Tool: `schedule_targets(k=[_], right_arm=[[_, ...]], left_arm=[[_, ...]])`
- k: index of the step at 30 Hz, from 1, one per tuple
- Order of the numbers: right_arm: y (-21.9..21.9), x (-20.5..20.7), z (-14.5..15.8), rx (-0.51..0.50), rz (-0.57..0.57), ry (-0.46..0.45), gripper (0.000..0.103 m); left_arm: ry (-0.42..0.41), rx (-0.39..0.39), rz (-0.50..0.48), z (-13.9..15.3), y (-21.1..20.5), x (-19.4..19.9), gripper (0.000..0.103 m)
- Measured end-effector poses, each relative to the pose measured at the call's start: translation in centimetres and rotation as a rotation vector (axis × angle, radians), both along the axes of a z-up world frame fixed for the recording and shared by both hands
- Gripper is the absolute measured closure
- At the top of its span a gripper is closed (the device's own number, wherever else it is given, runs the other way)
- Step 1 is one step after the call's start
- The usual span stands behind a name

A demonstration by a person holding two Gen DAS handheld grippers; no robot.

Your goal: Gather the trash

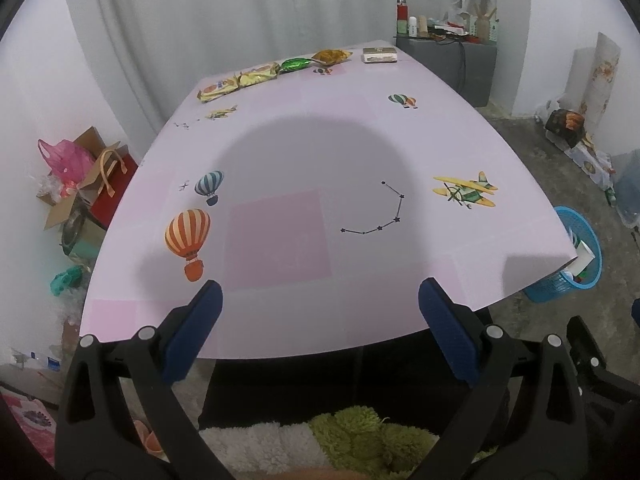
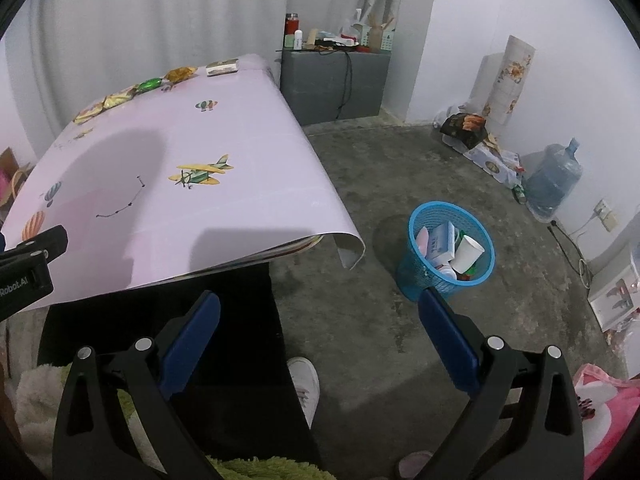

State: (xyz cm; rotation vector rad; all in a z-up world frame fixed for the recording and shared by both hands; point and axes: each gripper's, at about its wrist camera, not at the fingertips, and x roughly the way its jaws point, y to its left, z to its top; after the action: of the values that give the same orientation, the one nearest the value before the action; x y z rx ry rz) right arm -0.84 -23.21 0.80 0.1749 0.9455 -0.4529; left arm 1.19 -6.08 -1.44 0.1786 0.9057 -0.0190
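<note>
With both the left gripper (image 1: 320,312) and right gripper (image 2: 320,324) held wide and empty, a reach to the far wrappers (image 1: 240,80) is judged next, then the bin (image 2: 448,256).

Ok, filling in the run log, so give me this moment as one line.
left gripper: open, empty | right gripper: open, empty | wrappers: far table edge | blue basket: floor, part full

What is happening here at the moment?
A person holds two grippers, both open and empty. The left gripper hovers at the near edge of the table. The right gripper hangs over the floor near the blue basket, already partly filled. Wrappers and a box wait at the far edge.
</note>
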Motion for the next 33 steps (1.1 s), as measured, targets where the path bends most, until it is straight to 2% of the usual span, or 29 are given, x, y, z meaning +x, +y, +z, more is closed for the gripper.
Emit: schedule_targets(k=[33], right_arm=[[-0.27, 0.21, 0.02, 0.019, -0.015, 0.008, 0.006]], left_arm=[[0.001, 0.009, 0.002, -0.1, 0.14, -0.01, 0.009]])
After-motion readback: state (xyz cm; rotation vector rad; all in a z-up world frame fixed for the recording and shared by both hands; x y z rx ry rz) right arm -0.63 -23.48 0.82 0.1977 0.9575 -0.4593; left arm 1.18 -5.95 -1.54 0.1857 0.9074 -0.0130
